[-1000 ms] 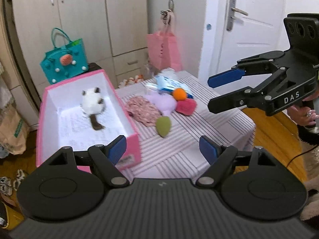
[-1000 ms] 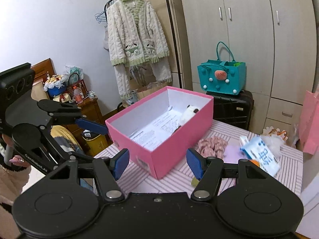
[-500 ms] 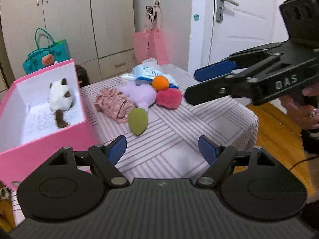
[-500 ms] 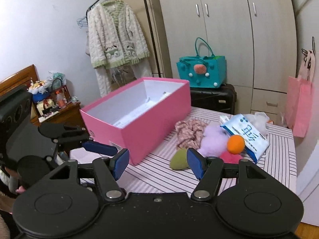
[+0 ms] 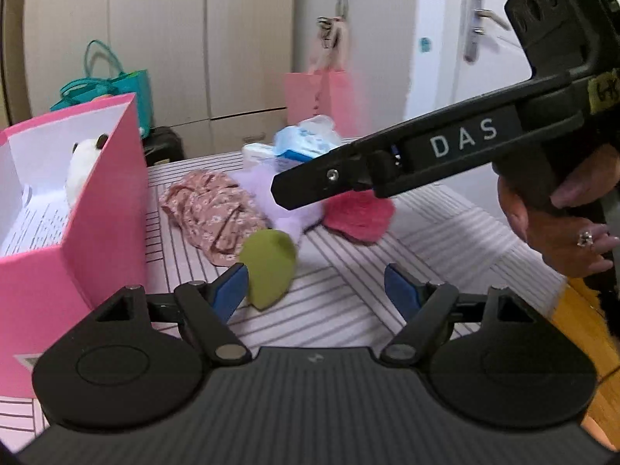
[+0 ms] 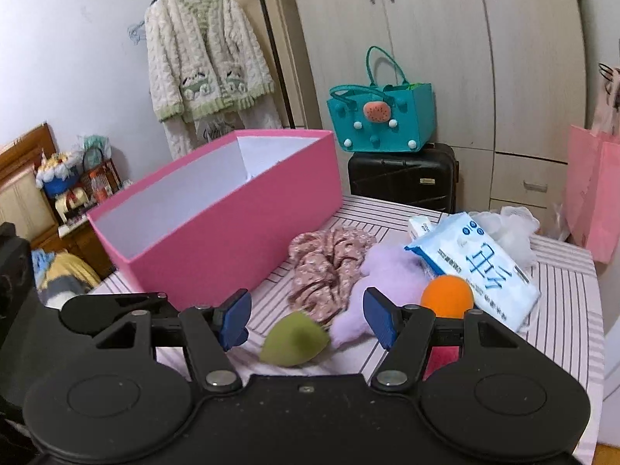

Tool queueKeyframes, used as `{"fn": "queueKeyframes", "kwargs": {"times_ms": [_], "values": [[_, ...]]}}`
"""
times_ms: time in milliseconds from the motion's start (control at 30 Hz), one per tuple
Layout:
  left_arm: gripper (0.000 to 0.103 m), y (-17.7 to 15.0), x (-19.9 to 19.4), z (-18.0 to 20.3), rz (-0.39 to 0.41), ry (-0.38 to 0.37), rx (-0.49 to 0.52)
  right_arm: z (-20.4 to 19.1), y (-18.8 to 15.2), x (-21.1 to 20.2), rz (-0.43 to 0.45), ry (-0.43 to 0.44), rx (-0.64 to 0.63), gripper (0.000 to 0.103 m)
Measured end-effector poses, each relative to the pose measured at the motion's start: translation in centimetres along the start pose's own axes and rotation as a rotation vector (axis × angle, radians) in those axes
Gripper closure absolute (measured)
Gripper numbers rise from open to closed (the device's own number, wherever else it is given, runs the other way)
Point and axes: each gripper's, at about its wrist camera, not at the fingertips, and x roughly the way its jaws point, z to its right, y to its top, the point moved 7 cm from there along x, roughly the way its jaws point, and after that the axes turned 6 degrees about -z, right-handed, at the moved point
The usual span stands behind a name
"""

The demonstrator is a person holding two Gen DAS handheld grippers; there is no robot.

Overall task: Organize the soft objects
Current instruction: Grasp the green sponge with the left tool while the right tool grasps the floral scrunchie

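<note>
A pink box (image 5: 104, 209) (image 6: 232, 228) stands on the striped table, with a white plush cat (image 5: 83, 166) inside. Beside it lie a green egg-shaped sponge (image 5: 267, 267) (image 6: 292, 339), a floral scrunchie (image 5: 211, 211) (image 6: 327, 267), a lilac plush (image 6: 383, 275), a red puff (image 5: 358, 213) and an orange ball (image 6: 445, 296). My left gripper (image 5: 316, 290) is open, its left finger close to the green sponge. My right gripper (image 6: 306, 316) is open, low over the green sponge; it also shows side-on in the left wrist view (image 5: 387, 174).
A blue-white tissue pack (image 6: 476, 263) and a white plastic bag (image 6: 507, 228) lie at the table's far side. Behind are a teal bag (image 6: 381, 120) on a black suitcase (image 6: 403, 178), a pink paper bag (image 6: 593, 190), wardrobes and a door.
Both grippers have dropped and moved in toward the soft objects beside the box. The green sponge now lies close under both. Both stay open.
</note>
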Motion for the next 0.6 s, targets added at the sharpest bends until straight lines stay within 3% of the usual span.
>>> {"fn": "queueKeyframes", "kwargs": {"times_ms": [167,300,533,600], "values": [[0.032,0.4,1.5,-0.6,-0.009,0.025,-0.035,0.8,1.4,2.5,-0.035,0.001,-0.037,0.034],[0.039,0.6,1.8,-0.5,0.002,0.079,0.011,1.2,2.7,5.0,-0.082,0.03,-0.057,0.034],[0.049,0.9,2.5,-1.6,-0.018,0.118,-0.01,1.3,4.2,9.4,-0.172,0.041,-0.089,0.034],[0.049,1.0,2.5,-1.7,-0.012,0.121,-0.016,1.4,3.9,10.1,-0.19,0.038,-0.091,0.041]]}}
